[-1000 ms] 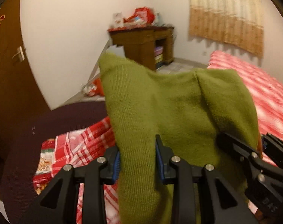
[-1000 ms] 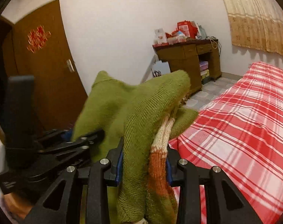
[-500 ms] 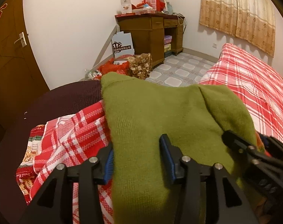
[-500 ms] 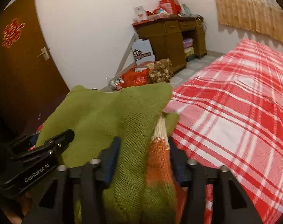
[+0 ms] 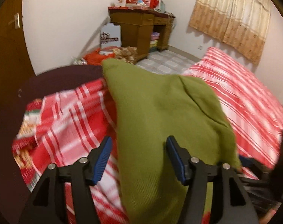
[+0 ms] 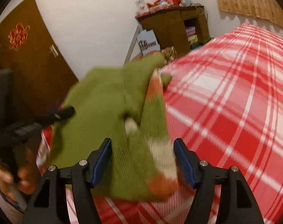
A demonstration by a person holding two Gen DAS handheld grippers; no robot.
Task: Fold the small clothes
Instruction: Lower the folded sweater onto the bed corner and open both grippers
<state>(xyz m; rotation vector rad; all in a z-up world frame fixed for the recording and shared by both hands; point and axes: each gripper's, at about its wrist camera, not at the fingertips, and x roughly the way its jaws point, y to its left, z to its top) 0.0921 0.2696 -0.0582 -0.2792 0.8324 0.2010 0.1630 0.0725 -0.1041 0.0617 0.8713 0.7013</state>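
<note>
A green knit garment [image 5: 160, 115] with an orange-and-white striped cuff [image 6: 158, 149] lies folded on the red plaid bed [image 6: 234, 97]. In the left wrist view, my left gripper [image 5: 139, 145] has its jaws opening; the green cloth runs between them and the left pad [image 5: 104, 156] stands clear of it. My right gripper [image 6: 143, 145] is opening too, and the cuffed end lies loose between its blue pads [image 6: 102, 158]. The left gripper [image 6: 38, 123] also shows at the left of the right wrist view, held by a hand [image 6: 20, 177].
A crumpled red plaid cloth [image 5: 66, 123] lies left of the garment, by a dark maroon surface [image 5: 57, 80]. At the back stand a wooden desk [image 5: 141, 29] with clutter on top, bags on the tiled floor [image 5: 104, 56], a brown door [image 6: 29, 59] and a curtain [image 5: 231, 15].
Both grippers came down with the garment from mid-air onto the bed. Their jaws, which were shut on the cloth, have spread wide and let it go.
</note>
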